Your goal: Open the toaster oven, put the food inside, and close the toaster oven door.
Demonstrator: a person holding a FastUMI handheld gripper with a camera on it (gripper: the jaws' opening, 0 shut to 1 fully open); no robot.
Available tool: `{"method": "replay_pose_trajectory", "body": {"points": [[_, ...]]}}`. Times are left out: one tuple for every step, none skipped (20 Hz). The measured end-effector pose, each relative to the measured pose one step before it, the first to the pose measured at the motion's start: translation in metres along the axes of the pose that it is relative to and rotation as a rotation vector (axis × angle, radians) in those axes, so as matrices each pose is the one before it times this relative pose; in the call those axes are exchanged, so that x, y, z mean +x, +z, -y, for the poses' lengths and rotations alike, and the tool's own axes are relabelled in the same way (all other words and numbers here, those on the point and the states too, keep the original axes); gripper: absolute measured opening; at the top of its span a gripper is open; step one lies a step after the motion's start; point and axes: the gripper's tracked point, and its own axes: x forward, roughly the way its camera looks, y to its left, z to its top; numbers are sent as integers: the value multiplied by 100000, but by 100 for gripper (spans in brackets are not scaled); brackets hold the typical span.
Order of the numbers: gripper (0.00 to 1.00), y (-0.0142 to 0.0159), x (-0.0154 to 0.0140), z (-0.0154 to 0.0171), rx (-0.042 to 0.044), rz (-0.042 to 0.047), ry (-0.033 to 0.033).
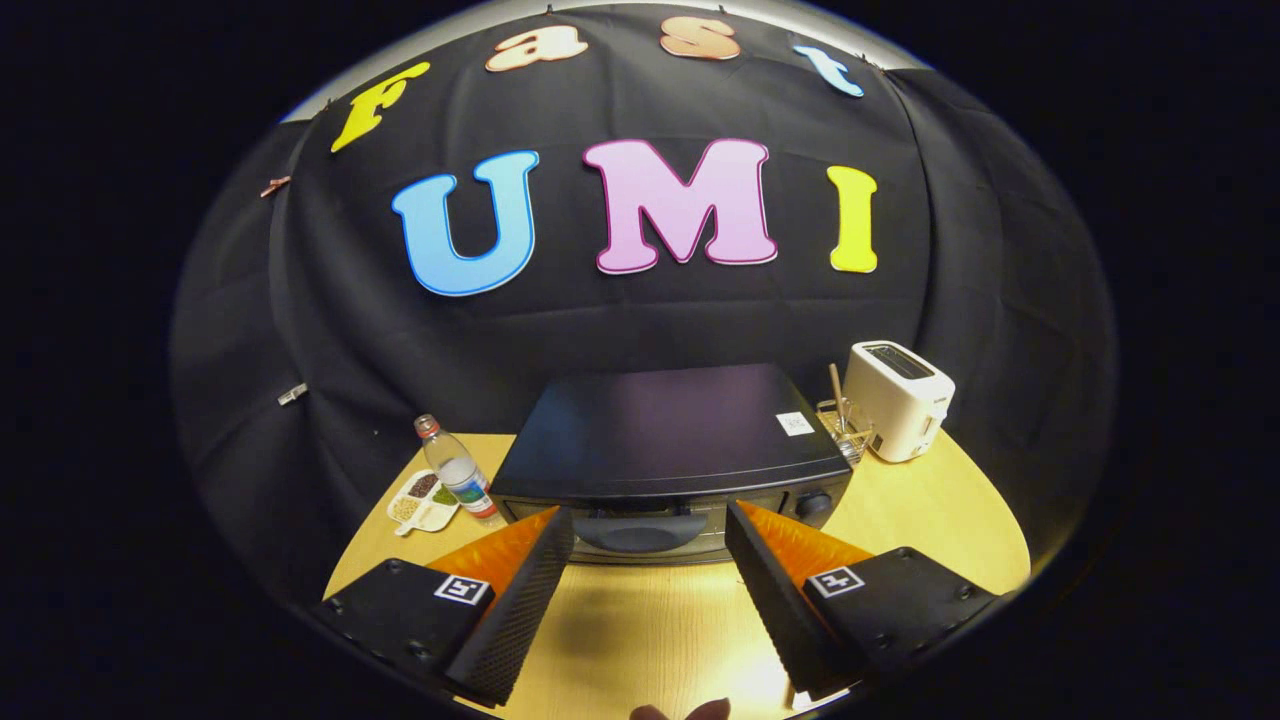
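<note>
toaster oven point(672, 430) shut on wooden table point(930, 510); claw point(650, 530) spread, empty.

Gripper point(650, 545): one, hand-held, two fingers. Fingers point(520, 600) spread wide apart, nothing between them, pressing on nothing. Both run forward and slightly inward from broad bases, each base bearing a square marker. Pose level, held above the surface, tips clear of contact. Person: fingertips point(690, 712) just visible below the gripper, between its two bases.

Black cloth wall point(640, 330), wooden table point(930, 510)
</note>
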Motion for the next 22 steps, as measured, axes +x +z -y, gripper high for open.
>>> {"method": "replay_pose_trajectory", "body": {"points": [[99,-723,1413,-181,-313,-1755,42],[99,-626,1232,-103,-459,-1229,-434],[99,-384,1036,-128,-787,-495,-439],[99,-280,947,-112,-456,15,-145],[99,-134,779,-222,-385,39,44],[99,-406,807,-59,-15,-659,-156],[99,-454,571,49,-68,-1019,-848],[99,-274,344,195,-323,-1151,-763],[99,64,526,110,-1378,1558,-794],[99,-216,79,34,-591,-564,207],[97,280,-57,-89,-279,343,-35],[98,-356,-193,-28,73,-820,-76],[98,-296,-241,56,223,-832,-189],[98,-390,-455,-23,-92,-200,-14],[98,-508,-454,-8,-49,-169,122],[98,-623,-621,60,241,188,30],[98,-790,-678,55,396,-130,61],[98,-853,-630,60,302,-568,-5],[98,-962,-503,17,270,-1022,-70],[98,-1039,-524,66,362,-1678,-29],[98,-1177,-516,88,732,-1941,-180],[98,-1134,-470,245,278,-1380,-818]]}}
